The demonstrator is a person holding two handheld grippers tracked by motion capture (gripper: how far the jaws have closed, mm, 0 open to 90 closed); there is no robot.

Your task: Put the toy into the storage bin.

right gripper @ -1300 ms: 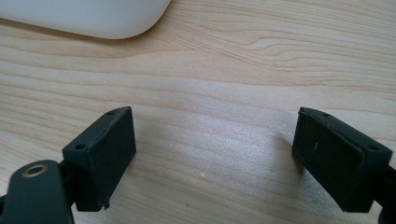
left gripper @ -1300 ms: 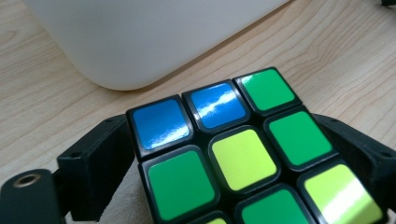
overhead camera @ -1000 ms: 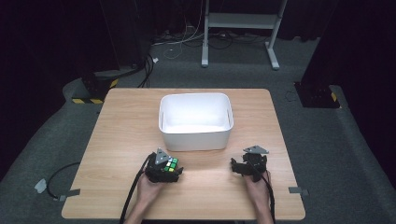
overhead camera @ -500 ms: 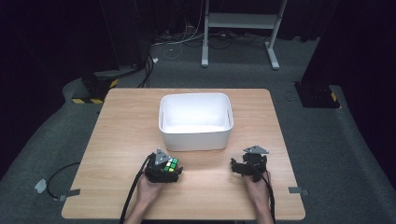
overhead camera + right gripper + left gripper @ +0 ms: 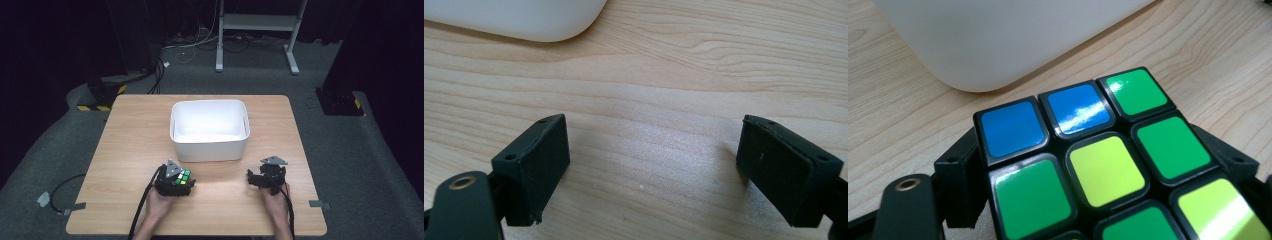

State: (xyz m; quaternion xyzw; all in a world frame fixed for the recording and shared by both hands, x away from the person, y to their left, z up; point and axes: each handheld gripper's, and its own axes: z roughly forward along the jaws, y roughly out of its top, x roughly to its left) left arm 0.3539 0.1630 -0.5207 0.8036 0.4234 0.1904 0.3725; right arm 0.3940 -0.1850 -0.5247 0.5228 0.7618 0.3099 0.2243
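Observation:
A Rubik's cube (image 5: 184, 178) with green, yellow and blue stickers sits between the jaws of my left gripper (image 5: 176, 183) near the table's front edge. In the left gripper view the cube (image 5: 1108, 170) is close up, and the black pads (image 5: 960, 167) press against its sides. These jaws have just been closing on the cube. My right gripper (image 5: 256, 178) rests low over the wood to the right. Its jaws stand wide apart with bare table between them (image 5: 654, 150).
A white plastic bin (image 5: 210, 146) stands in the middle of the wooden table (image 5: 125, 140), just beyond both grippers; its rounded wall (image 5: 998, 35) is near the cube. Black cables trail off the front edge. Dark floor and a metal stand lie beyond the table.

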